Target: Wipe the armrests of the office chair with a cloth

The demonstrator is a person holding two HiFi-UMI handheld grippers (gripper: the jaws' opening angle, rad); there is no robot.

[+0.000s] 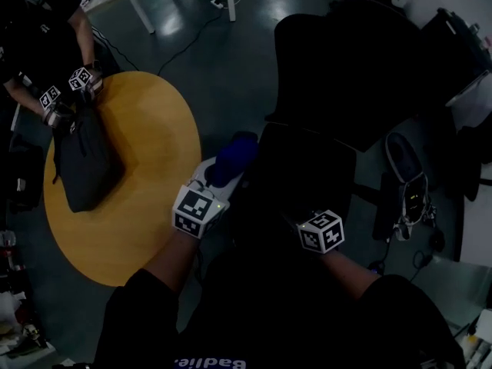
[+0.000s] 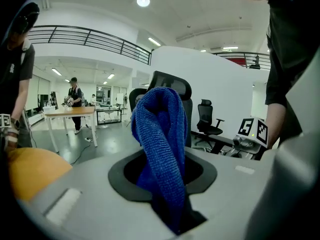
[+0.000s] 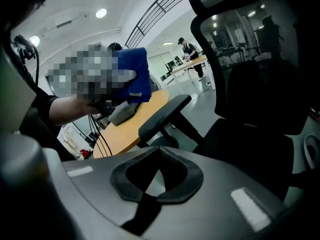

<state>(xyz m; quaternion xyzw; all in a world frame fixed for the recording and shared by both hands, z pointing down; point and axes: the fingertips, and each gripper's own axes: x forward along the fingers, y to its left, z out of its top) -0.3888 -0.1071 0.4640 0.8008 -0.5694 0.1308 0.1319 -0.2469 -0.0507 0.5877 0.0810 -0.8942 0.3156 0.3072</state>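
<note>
Left gripper [image 1: 209,181] is clamped on the blue cloth [image 1: 234,156], which sticks up bunched between its jaws at centre frame in the head view, between the round yellow table [image 1: 154,229] and the black office chair [image 1: 330,91]. Right gripper [image 3: 159,151] has its jaws pressed together with nothing in them. In its view the armrest [image 3: 162,115] sits mid-frame beyond the tips, cloth up-left of it.

One cloth [image 1: 234,156], one bag [image 1: 84,167]. Two office chairs: near chair [image 1: 330,91], far chair [image 2: 207,119]. Two tables: round table [image 1: 146,152], long table [image 2: 70,111]. Four grippers: left gripper [image 1: 219,172], right gripper [image 3: 158,176], two other grippers [image 1: 79,79] upper left of the frame.
</note>
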